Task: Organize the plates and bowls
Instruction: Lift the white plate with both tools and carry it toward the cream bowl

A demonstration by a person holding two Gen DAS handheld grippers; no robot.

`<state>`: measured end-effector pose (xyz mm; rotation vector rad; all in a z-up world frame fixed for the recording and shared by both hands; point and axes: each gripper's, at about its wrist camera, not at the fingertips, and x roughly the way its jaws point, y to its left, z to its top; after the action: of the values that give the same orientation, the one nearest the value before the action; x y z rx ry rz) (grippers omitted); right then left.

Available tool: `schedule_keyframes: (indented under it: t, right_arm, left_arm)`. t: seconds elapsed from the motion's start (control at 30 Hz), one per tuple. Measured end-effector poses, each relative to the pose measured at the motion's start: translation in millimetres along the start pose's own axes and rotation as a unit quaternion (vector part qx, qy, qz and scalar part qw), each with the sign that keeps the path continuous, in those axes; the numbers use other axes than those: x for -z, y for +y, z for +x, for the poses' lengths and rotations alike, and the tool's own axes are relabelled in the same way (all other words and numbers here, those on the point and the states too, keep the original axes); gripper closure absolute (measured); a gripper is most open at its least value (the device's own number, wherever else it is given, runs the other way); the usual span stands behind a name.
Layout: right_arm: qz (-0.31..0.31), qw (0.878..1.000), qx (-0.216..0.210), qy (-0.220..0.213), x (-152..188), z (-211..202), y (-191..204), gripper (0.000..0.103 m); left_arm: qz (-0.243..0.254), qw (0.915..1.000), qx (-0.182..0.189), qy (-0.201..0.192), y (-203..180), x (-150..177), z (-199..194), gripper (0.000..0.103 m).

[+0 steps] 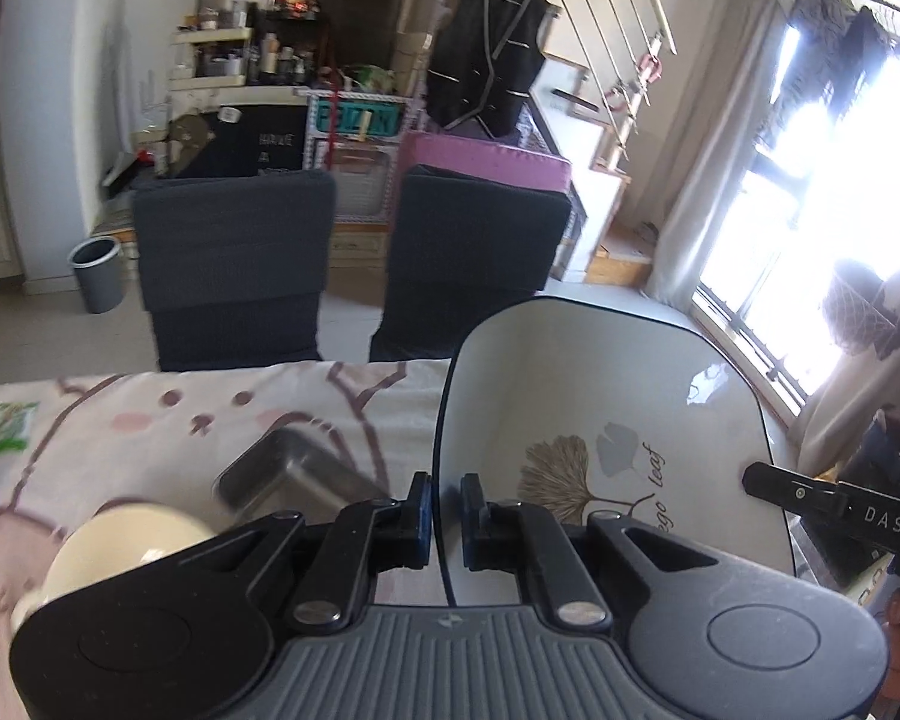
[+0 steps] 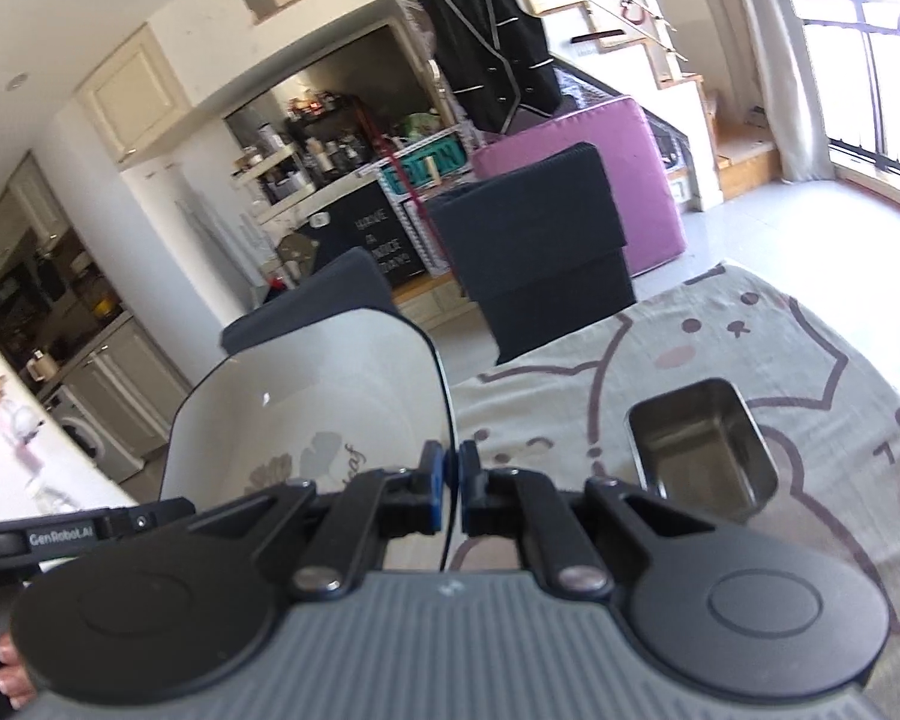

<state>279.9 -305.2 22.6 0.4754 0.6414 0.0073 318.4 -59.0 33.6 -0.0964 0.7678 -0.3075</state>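
A white square plate with a dark rim and a ginkgo leaf print is held up above the table between both grippers. My left gripper is shut on its left edge. My right gripper is shut on the plate's right edge. A rectangular steel tray sits on the tablecloth to the right of the plate, and also shows in the left wrist view. A cream bowl lies upside down at the left, partly hidden by my left gripper.
The table wears a cloth with a cartoon print. Two dark chairs stand at its far side. A green packet lies at the table's left. A grey bin stands on the floor.
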Motion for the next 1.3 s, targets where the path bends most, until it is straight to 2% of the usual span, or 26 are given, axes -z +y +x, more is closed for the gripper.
schedule_keyframes:
  t: [0.3,0.5,0.67,0.93,1.1,1.3]
  right_arm:
    - [-0.011,0.999,-0.046,0.020,25.9,-34.0,16.6,0.096]
    - [-0.032,0.997,-0.065,0.037,53.9,-44.9,36.1,0.097]
    - [-0.054,0.994,-0.074,0.060,83.7,-47.0,54.1,0.097]
    - [-0.074,0.988,-0.065,0.122,122.3,-17.0,64.3,0.097]
    - [-0.069,0.983,-0.040,0.168,143.6,11.4,60.6,0.096]
    - [-0.061,0.974,-0.014,0.216,162.9,39.9,59.1,0.096]
  left_arm:
    - [-0.040,0.9987,-0.028,-0.013,10.1,52.0,-84.7,0.095]
    - [-0.067,0.9962,-0.052,-0.023,34.3,89.5,-113.8,0.095]
    - [-0.089,0.9941,-0.058,-0.023,59.8,118.1,-124.1,0.095]
    - [-0.105,0.9926,-0.060,0.009,98.0,162.2,-102.3,0.095]
    - [-0.114,0.9895,-0.066,0.060,111.1,179.1,-74.6,0.095]
    - [-0.155,0.9804,-0.058,0.107,129.4,194.0,-50.5,0.096]
